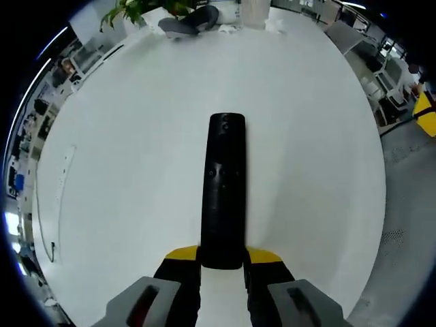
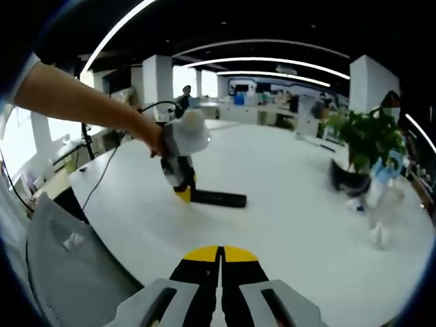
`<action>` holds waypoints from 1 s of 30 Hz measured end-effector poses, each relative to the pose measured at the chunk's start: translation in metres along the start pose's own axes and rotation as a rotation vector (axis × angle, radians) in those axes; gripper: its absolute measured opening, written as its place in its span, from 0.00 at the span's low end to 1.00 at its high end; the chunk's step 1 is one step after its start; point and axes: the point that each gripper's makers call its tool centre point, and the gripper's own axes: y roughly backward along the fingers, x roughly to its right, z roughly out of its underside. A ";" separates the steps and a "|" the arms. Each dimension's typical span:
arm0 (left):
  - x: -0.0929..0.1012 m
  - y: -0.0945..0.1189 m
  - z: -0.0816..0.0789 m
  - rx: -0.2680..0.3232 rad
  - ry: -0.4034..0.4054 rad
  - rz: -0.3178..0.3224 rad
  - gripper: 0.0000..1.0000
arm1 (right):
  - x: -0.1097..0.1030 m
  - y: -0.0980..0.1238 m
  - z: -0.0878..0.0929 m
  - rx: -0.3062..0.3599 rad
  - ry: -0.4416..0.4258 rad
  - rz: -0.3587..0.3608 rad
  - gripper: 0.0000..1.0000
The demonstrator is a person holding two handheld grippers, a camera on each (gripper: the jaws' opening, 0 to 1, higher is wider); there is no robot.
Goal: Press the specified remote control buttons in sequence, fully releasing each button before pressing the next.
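One large round white table (image 1: 136, 136) took up most of the left gripper view, its surface bare around the remote on every side. At the far edge sat a green leafy potted plant (image 1: 136, 8) and just beside it a dark grey curved object (image 1: 187, 24), blurred, identity unclear; both were well apart from the remote. The same plant (image 2: 368, 139) showed at the right of the right gripper view, with small white items (image 2: 378, 235) near it, too blurred to name. Office desks and pillars lay beyond the table.

The long slim black remote control (image 1: 225, 191) lay flat on the table, its near end between the yellow-tipped jaws of the left gripper (image 1: 223, 262), which were clamped on its sides. In the right gripper view the remote (image 2: 218, 198) lay flat with the left gripper (image 2: 180, 187) at its left end, held by a person's bare arm (image 2: 82, 102) reaching in from the left.

The right gripper (image 2: 220, 255) hung above the table, well apart from the remote, its yellow-tipped jaws pressed together with only a thin seam between, holding nothing.
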 end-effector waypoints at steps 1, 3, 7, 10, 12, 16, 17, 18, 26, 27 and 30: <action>0.001 0.000 0.000 0.003 0.001 0.001 0.23 | 0.000 0.000 0.000 0.000 0.001 0.000 0.00; 0.005 0.000 0.000 0.005 -0.004 0.002 0.23 | 0.000 0.000 0.000 0.000 0.004 0.000 0.00; 0.016 0.001 0.000 -0.001 -0.018 0.004 0.23 | 0.000 0.000 0.000 0.000 -0.003 -0.001 0.00; 0.026 0.002 0.002 -0.001 -0.032 0.007 0.23 | 0.001 0.000 0.001 -0.002 -0.001 0.004 0.00; 0.030 0.002 0.003 0.001 -0.038 0.009 0.23 | 0.002 0.000 0.001 -0.002 -0.001 0.008 0.00; 0.038 0.003 0.005 0.004 -0.047 0.008 0.23 | 0.004 0.000 0.000 0.001 -0.008 0.022 0.00; 0.039 0.003 0.005 0.006 -0.048 0.009 0.23 | 0.005 0.000 0.000 0.002 -0.009 0.024 0.00; 0.041 0.003 0.006 0.012 -0.044 0.012 0.23 | 0.005 0.001 0.000 0.002 -0.010 0.026 0.00; 0.052 0.004 0.008 0.033 -0.023 0.006 0.23 | 0.006 0.000 0.002 -0.006 -0.001 0.038 0.00; 0.054 0.004 0.008 0.033 -0.013 0.004 0.23 | 0.006 0.000 0.002 -0.005 -0.004 0.038 0.00; 0.061 0.005 0.009 0.033 -0.009 0.001 0.24 | 0.007 0.000 0.001 -0.002 -0.010 0.038 0.00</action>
